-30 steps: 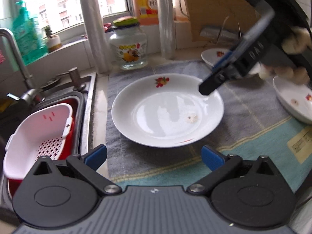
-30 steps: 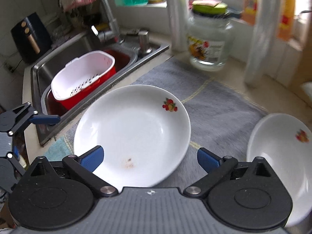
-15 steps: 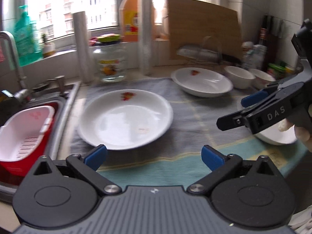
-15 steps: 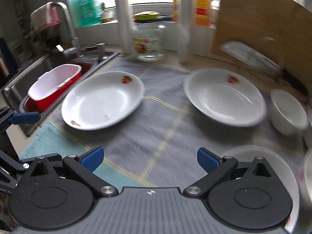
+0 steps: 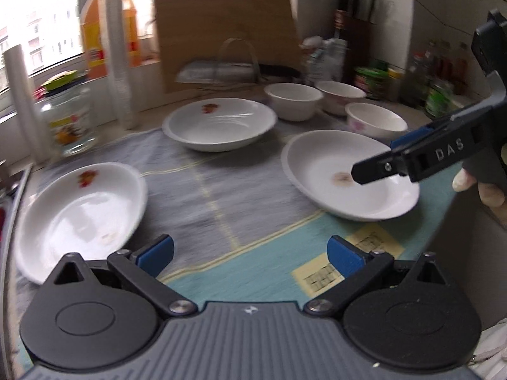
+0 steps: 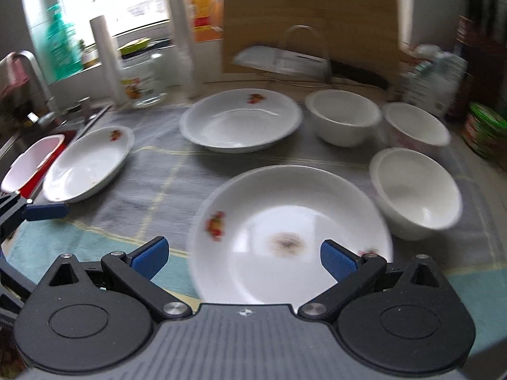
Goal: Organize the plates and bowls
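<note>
Both hand-held grippers, left gripper point(image 5: 250, 250) and right gripper point(image 6: 242, 255), spread wide, empty, right over stained white ceramic plate point(image 6: 285, 215) at lower centre.

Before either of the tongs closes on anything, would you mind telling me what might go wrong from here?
1. The right tongs hover open over the stained plate; its smooth, shallow rim could slip from a two-finger pinch.
2. Three small bowls crowd that plate's right side, so lifting or sliding it may knock the nearest one.
3. The left plate sits at the mat's edge beside the sink; a nudge from the left tongs might tip it in.
</note>
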Available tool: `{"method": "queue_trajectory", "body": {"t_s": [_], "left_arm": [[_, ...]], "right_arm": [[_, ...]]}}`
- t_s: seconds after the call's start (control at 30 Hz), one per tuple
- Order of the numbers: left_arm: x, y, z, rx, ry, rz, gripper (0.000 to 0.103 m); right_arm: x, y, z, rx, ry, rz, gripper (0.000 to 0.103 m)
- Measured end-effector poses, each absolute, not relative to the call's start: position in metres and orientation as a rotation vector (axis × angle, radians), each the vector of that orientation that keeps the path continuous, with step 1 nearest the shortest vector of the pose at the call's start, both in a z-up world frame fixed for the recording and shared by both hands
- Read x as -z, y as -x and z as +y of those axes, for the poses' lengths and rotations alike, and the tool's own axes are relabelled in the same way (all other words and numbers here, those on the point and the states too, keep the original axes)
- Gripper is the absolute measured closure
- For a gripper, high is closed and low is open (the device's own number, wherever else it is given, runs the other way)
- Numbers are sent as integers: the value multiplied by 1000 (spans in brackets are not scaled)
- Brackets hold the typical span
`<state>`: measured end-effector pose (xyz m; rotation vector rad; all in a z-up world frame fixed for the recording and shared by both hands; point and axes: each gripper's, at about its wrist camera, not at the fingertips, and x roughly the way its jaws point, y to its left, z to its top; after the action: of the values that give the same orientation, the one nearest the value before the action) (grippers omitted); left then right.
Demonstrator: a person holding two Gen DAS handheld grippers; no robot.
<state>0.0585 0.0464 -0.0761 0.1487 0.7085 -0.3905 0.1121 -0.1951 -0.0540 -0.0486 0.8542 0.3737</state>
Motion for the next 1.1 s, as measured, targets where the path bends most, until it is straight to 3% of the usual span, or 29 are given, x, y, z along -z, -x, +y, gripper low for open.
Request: {"method": "queue_trajectory", "body": {"t_s": [0.5, 1.1], "left_arm": [[105, -87, -29, 544, -224, 827, 1], [123, -112, -46, 656, -321, 851, 1]], "right_arm": [[84, -135, -289, -372, -85, 926, 0], [107, -158, -281, -518, -79, 974, 0]]}}
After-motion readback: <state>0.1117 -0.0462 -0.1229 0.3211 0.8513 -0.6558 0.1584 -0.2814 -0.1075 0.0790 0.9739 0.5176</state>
